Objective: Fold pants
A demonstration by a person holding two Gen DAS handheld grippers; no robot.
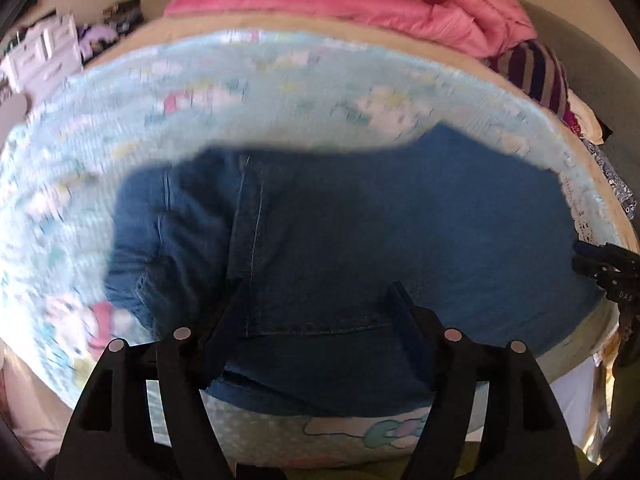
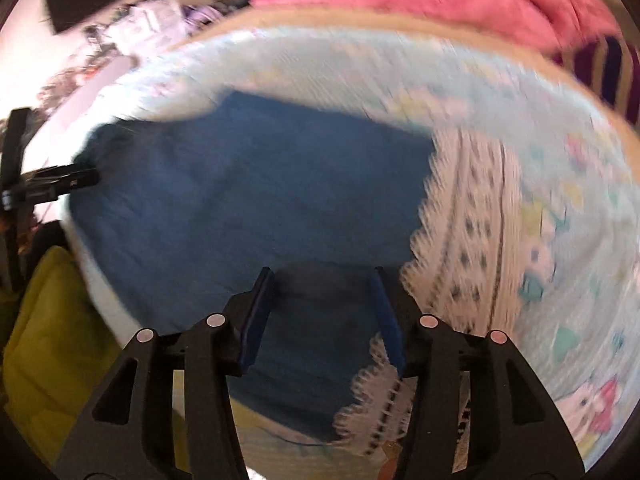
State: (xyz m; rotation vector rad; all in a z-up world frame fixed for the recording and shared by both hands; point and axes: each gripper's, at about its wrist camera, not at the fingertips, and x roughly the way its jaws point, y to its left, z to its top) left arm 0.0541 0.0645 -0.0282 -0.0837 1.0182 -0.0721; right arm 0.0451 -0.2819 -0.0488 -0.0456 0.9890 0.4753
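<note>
Blue denim pants (image 1: 340, 220) lie folded flat on a light blue cartoon-print bedspread (image 1: 200, 88). A stitched seam and a frayed hem show at their left end. My left gripper (image 1: 316, 300) hovers over the near edge of the pants, jaws apart with only flat denim beneath. In the right wrist view the pants (image 2: 240, 200) fill the middle. My right gripper (image 2: 320, 280) is open above their near right corner, gripping nothing. Each view catches the other gripper at its edge: the right gripper (image 1: 600, 264) and the left gripper (image 2: 60, 182). Both views are motion-blurred.
A pink duvet (image 1: 360, 4) is heaped at the far side of the bed, with a purple striped garment (image 1: 536, 72) beside it. A white lace-edged cloth (image 2: 472, 220) lies right of the pants. Something yellow-green (image 2: 48, 340) sits off the bed's near left edge. White drawers (image 1: 44, 56) stand far left.
</note>
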